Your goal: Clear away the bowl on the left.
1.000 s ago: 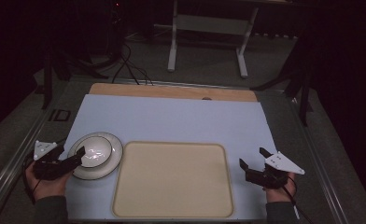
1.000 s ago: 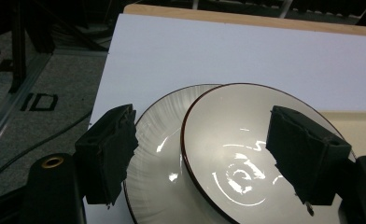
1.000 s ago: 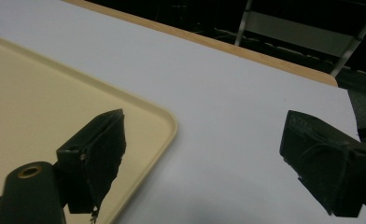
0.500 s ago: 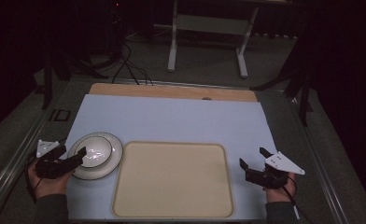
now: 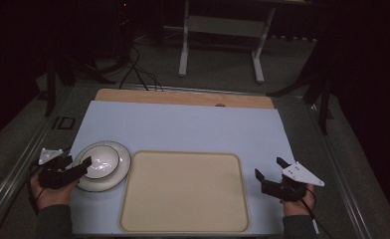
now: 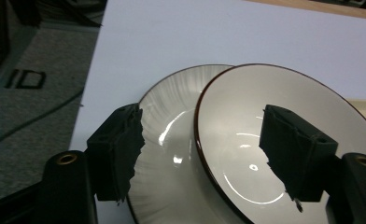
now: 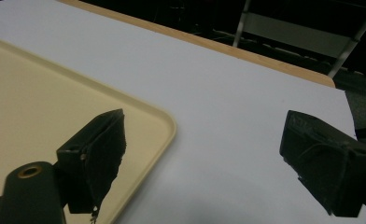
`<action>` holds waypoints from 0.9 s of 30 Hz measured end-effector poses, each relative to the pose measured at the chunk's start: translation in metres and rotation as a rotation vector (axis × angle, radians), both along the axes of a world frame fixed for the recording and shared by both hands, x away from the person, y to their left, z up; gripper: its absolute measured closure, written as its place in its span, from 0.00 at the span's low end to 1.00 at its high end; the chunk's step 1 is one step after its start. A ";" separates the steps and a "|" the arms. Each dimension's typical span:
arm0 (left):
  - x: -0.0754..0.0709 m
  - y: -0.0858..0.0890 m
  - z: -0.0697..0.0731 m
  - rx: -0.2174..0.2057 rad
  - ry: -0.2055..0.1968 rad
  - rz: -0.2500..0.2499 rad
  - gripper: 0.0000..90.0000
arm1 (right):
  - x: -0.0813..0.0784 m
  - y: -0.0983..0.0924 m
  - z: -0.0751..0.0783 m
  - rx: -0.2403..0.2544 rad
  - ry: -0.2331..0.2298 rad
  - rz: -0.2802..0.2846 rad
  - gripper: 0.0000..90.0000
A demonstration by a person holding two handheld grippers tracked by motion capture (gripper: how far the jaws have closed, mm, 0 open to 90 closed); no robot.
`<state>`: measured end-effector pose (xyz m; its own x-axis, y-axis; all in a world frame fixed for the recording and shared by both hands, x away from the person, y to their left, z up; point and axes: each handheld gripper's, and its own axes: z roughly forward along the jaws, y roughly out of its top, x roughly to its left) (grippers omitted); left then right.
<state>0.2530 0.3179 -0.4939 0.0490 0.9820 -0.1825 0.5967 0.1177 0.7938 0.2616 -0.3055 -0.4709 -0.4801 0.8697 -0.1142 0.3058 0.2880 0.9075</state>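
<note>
A white ribbed plate point(image 5: 114, 175) with a dark rim lies on the pale mat left of the tray, and a white bowl with a brown rim point(image 5: 99, 160) rests on it. My left gripper point(image 5: 78, 162) reaches over the plate's left edge. In the left gripper view its jaws straddle the bowl's point(image 6: 265, 107) near rim above the plate point(image 6: 167, 107); they have just been closing, and the pads stand clear of the rim. My right gripper point(image 5: 268, 168) hovers open over the mat right of the tray, with nothing between its fingers point(image 7: 97, 149).
A large beige tray point(image 5: 183, 191) lies bare at the middle front; its corner point(image 7: 41, 93) shows in the right gripper view. The pale mat point(image 5: 183, 127) covers a wooden tabletop point(image 5: 183, 97). Beyond the table are a metal stand and cables on the floor.
The left gripper has shifted slightly at the plate's left edge. Plate, bowl, tray and the right gripper stay where they were.
</note>
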 end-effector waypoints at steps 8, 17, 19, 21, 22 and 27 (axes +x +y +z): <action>0.002 0.001 -0.003 -0.025 0.030 -0.003 0.39 | 0.000 0.000 0.000 0.000 -0.002 0.000 0.16; 0.005 0.002 -0.006 -0.055 0.066 -0.017 0.45 | 0.000 0.000 0.000 -0.002 0.000 0.001 0.16; 0.006 0.002 -0.007 -0.059 0.072 -0.016 0.47 | 0.000 0.000 0.000 -0.003 0.000 0.002 0.16; 0.007 0.002 -0.008 -0.062 0.083 -0.021 0.49 | 0.000 0.000 0.000 -0.002 -0.001 0.001 0.16; 0.008 0.002 -0.008 -0.064 0.087 -0.024 0.49 | 0.000 0.000 0.000 -0.002 -0.001 0.001 0.16; 0.009 0.001 -0.009 -0.071 0.113 -0.028 0.56 | 0.000 0.001 0.000 -0.003 0.000 0.001 0.16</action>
<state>0.2623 0.3190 -0.5031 0.0518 0.9648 -0.2578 0.6858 0.1533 0.7114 0.2619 -0.3048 -0.4710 -0.4814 0.8687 -0.1165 0.3055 0.2908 0.9067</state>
